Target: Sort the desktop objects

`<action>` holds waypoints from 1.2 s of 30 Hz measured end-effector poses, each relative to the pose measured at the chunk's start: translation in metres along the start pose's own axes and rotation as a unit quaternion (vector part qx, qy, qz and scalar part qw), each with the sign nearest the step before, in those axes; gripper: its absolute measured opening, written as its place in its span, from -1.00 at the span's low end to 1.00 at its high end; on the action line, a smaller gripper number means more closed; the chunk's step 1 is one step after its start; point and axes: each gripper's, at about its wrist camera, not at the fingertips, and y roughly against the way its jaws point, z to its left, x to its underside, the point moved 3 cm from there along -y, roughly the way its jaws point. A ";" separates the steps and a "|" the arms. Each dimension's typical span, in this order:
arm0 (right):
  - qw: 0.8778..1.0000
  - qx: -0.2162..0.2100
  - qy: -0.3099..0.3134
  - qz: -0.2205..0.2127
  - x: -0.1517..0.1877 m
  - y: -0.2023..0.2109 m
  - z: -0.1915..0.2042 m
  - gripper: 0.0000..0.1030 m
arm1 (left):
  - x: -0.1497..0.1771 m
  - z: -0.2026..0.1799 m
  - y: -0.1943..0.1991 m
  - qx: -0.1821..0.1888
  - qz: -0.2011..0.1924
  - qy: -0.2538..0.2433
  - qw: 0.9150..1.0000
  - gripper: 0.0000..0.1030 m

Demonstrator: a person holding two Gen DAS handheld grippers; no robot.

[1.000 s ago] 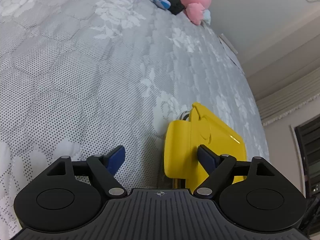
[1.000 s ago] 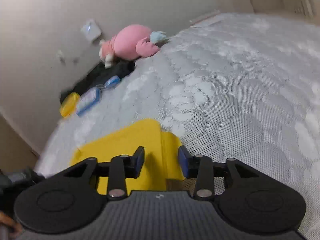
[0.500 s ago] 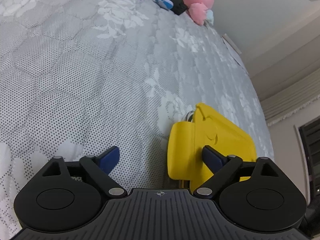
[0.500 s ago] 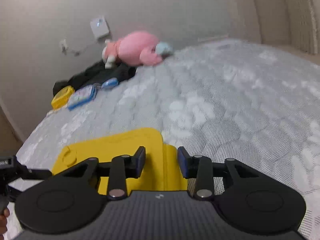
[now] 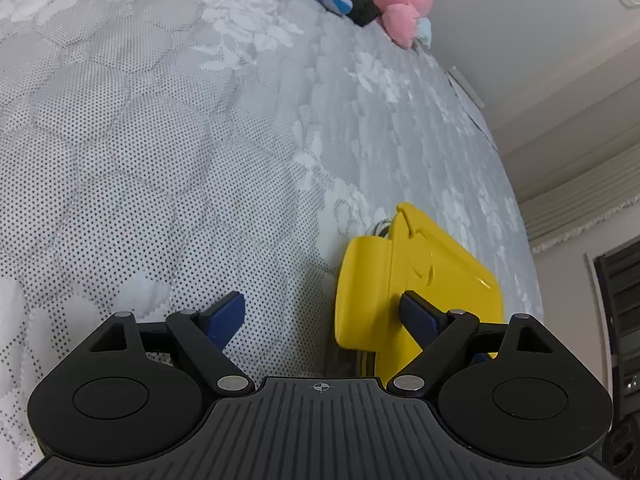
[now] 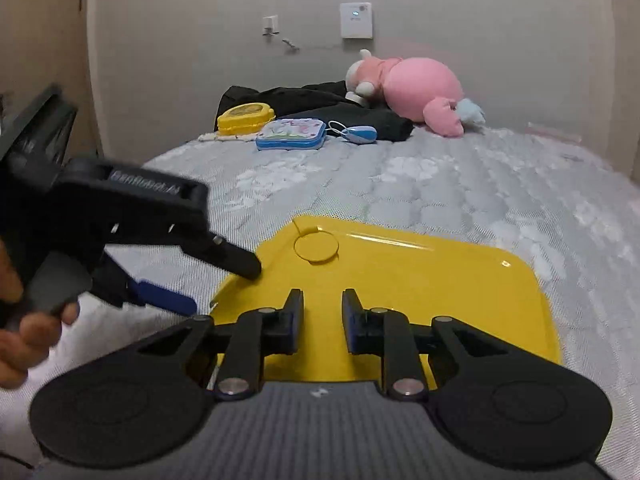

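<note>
Hovering low over the near end of the bed (image 6: 460, 184), both pairs of tongs are gathered around a yellow tray (image 6: 400, 280) that lies flat on the grey quilted cover. The left tongs (image 5: 320, 312) stand spread wide, one blue pad over the tray's near corner and the other over bare cover, gripping nothing; in the right wrist view they reach in from the left, a hand (image 6: 16, 320) on their handle. The right tongs (image 6: 322, 320) have just been closing and now leave only a narrow gap between the pads. They sit above the tray's near edge, and nothing appears to be caught between them, so they read as released though nearly closed.

The step in hand looks like the very start of the sorting: the tray seems set out as the collecting place, and it is bare apart from a round moulded ring near one corner. The things to be sorted lie well apart from it at the far end of the bed: a yellow box (image 6: 246, 118), a blue case (image 6: 292, 134) and a small blue mouse-like item (image 6: 360, 134), near dark clothing (image 6: 320, 104) and a pink plush toy (image 6: 412, 88).

The next move probably calls for one pair of tongs to travel to that far cluster and spread its pads wide enough for one item before carrying it back.
</note>
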 end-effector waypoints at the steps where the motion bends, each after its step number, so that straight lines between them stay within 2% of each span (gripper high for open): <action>1: 1.000 0.000 0.004 -0.001 0.000 0.000 0.000 -0.55 | 0.000 0.000 0.000 -0.001 0.000 -0.001 1.000 0.74; 5: 1.000 0.005 0.013 -0.006 0.001 -0.001 0.003 -0.55 | 0.000 0.000 0.001 0.000 -0.002 0.000 1.000 0.69; 8: 1.000 -0.006 -0.009 -0.002 -0.002 0.001 -0.003 -0.55 | -0.006 0.000 0.015 0.023 -0.040 0.014 0.999 0.52; 11: 0.998 -0.007 -0.054 -0.017 -0.008 0.015 -0.020 -0.54 | -0.014 -0.005 0.038 0.111 -0.096 0.036 0.989 0.50; 14: 0.997 0.041 -0.054 -0.034 -0.019 0.033 -0.041 -0.56 | -0.011 -0.023 0.040 0.230 -0.083 0.044 0.969 0.44; 15: 0.996 0.060 -0.057 -0.031 -0.020 0.037 -0.051 -0.56 | -0.007 -0.032 0.036 0.239 -0.073 0.033 0.968 0.32; 16: 0.995 0.074 -0.060 -0.027 -0.020 0.040 -0.060 -0.63 | -0.002 -0.042 0.031 0.224 -0.069 0.007 0.972 0.25; 18: 0.993 0.095 -0.070 -0.019 -0.014 0.042 -0.077 -0.80 | 0.010 -0.061 0.020 0.192 -0.060 -0.052 0.978 -0.03; 20: 0.990 0.096 -0.097 -0.019 -0.008 0.041 -0.087 -0.80 | 0.024 -0.080 0.008 0.159 -0.049 -0.114 0.979 -0.29; 23: 0.990 0.069 -0.119 -0.017 -0.005 0.032 -0.087 -0.80 | 0.039 -0.094 -0.008 0.128 -0.028 -0.164 0.978 -0.30; 24: 0.991 0.068 -0.111 -0.014 -0.003 0.027 -0.084 -0.80 | 0.042 -0.094 -0.012 0.109 -0.027 -0.176 0.978 -0.40; 26: 0.993 0.066 -0.097 -0.002 0.002 0.017 -0.081 -0.79 | 0.040 -0.091 -0.015 0.096 -0.029 -0.179 0.979 -0.59; 28: 0.994 0.062 -0.086 -0.006 0.005 0.015 -0.079 -0.79 | 0.038 -0.082 -0.016 0.097 -0.021 -0.155 0.983 -0.73; 29: 0.995 0.060 -0.082 -0.004 0.005 0.014 -0.078 -0.79 | 0.038 -0.077 -0.016 0.097 -0.018 -0.146 0.984 -0.89; 36: 0.996 0.058 -0.069 -0.008 0.006 0.010 -0.073 -0.79 | 0.039 -0.079 -0.018 0.084 -0.023 -0.163 0.983 -0.92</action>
